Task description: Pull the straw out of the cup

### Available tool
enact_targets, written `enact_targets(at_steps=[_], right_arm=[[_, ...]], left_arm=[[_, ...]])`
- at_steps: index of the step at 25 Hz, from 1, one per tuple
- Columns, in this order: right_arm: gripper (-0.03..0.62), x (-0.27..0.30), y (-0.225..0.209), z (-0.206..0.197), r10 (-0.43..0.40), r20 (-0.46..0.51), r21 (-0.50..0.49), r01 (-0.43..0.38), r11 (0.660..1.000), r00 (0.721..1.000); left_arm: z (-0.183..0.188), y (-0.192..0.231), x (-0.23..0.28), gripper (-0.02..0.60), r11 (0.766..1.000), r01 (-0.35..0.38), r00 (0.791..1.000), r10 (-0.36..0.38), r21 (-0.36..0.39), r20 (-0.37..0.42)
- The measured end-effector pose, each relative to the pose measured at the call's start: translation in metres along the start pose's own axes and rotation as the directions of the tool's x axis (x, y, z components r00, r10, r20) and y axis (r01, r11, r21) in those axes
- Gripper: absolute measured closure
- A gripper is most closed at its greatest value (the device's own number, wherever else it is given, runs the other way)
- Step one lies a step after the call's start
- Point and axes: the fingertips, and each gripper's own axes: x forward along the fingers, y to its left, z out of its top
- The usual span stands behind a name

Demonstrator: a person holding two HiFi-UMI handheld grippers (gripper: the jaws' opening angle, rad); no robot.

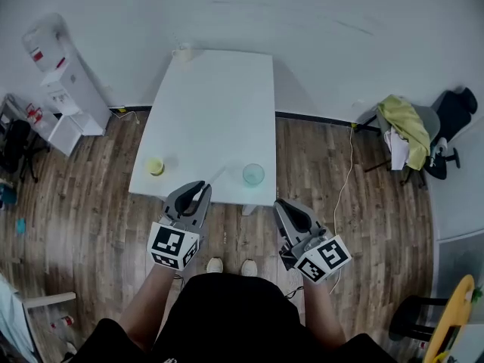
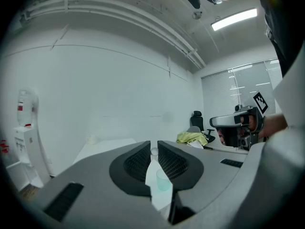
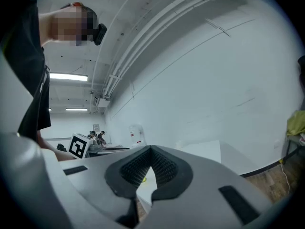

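White table (image 1: 215, 104) on a wood floor (image 1: 91, 203), short end toward the person, who stands just behind it.

Left gripper (image 1: 200, 187) – held over the near table edge, pointing out across the top. In its own view the jaws stand a narrow way apart with nothing between the pads. The teal cup (image 2: 163, 180) shows through the gap, farther out on the table.

Right gripper (image 1: 281, 205) – off the near right corner, over the floor. In its view the jaw tips meet and nothing is gripped. A bit of the yellow cup (image 3: 138, 178) shows below the tips.

Cups: the yellow one sits by the near left edge and the teal one by the near right edge, well apart, both upright.

Straw (image 1: 216, 175) – a thin pale line lying flat on the table between the two cups, nearer the teal one. It is faint, so this reading is not certain. Neither gripper touches it.

Far end of the table: a small pale cup (image 1: 181, 51) at the left corner.

Surroundings: water dispenser (image 1: 57, 70) against the wall at left, and a chair (image 1: 427, 123) with a yellow-green cloth (image 1: 404, 123) over it at right
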Motion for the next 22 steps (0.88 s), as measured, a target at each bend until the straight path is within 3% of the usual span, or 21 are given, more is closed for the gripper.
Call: enact_targets(at_steps=[10, 22], right_arm=[[0.572, -0.01, -0.003, -0.009, -0.053, -0.005, 0.012, 0.053, 0.999, 0.999], [0.572, -0.018, -0.003, -0.006, -0.054, -0.001, 0.005, 0.054, 0.999, 0.999]], left_arm=[[-0.008, 0.004, -0.008, 0.523, 1.0, 0.005, 1.0, -0.005, -0.005, -0.003], [-0.004, -0.01, -0.008, 0.524, 1.0, 0.019, 1.0, -0.019, -0.001, 0.003]])
